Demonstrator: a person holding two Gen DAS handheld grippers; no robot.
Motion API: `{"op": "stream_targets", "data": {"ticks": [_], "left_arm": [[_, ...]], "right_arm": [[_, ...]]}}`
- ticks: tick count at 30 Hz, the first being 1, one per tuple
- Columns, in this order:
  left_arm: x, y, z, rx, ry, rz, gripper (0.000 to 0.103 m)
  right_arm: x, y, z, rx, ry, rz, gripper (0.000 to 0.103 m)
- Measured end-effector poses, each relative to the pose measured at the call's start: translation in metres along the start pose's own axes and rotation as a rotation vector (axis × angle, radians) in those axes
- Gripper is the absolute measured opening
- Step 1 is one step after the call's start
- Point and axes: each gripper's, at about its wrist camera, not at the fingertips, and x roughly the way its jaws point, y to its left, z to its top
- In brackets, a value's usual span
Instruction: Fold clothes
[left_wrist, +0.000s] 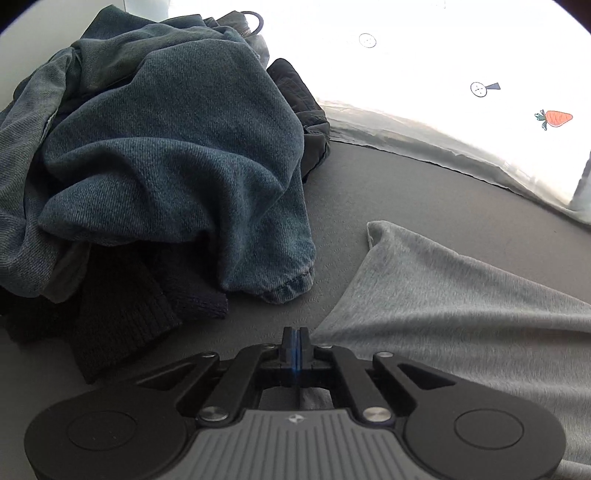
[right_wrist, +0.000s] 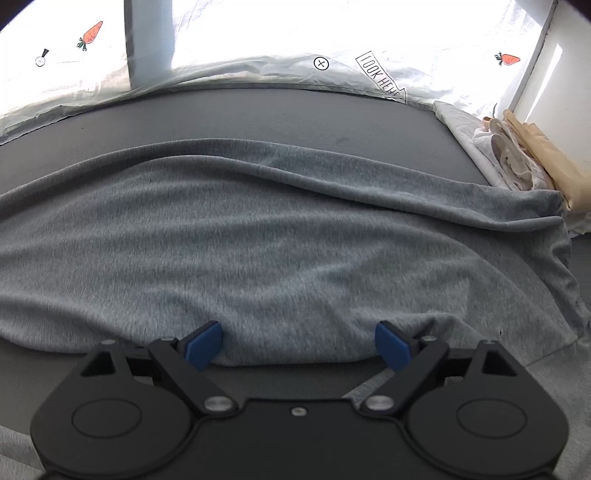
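Left wrist view, left gripper (left_wrist: 295, 338): jaws pressed together, with grey cloth showing just behind and beside them; it appears to pinch an edge of the grey garment (left_wrist: 461, 295), though the pinch itself is partly hidden.
Left wrist view, garment: spreads away to the right over the dark grey mat (left_wrist: 369, 192), one corner (left_wrist: 375, 227) lying free on the mat.
Left wrist view, waiting pile: crumpled denim jeans (left_wrist: 177, 147) heaped on a black knit garment (left_wrist: 122, 310) at the left, near the grey cloth but apart from it.
Right wrist view, right gripper (right_wrist: 297, 345): jaws spread wide, blue pads (right_wrist: 203, 345) at either side of the near fold of the grey garment (right_wrist: 258, 240), holding nothing.
Right wrist view, garment: lies across the mat (right_wrist: 258, 110) in soft ridges, already doubled along the near edge.
Right wrist view, surroundings: folded pale clothes (right_wrist: 517, 155) stacked at the far right, a white printed sheet (right_wrist: 424, 44) beyond the mat.
Step in hand, as judged: mid-fold on the grey piece, one side gripped, the other awaiting a grip.
Next move calls for: closing the right jaws on the near fold, then lifting both sides evenly so the ridges do not bunch.
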Motion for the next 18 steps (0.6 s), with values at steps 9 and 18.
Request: {"op": "stream_targets", "data": {"ticks": [9,18], "left_arm": [[-0.012,0.015,0.009,-0.054,0.011,-0.125,0.028],[0.003,-0.041,0.04,0.167,-0.063,-0.215,0.043]], "right_arm": [[-0.008,-0.056,0.007,0.162,-0.067,-0.046,0.089],[0.003,-0.06,0.0,0.194,-0.02,-0.053,0.089]]}}
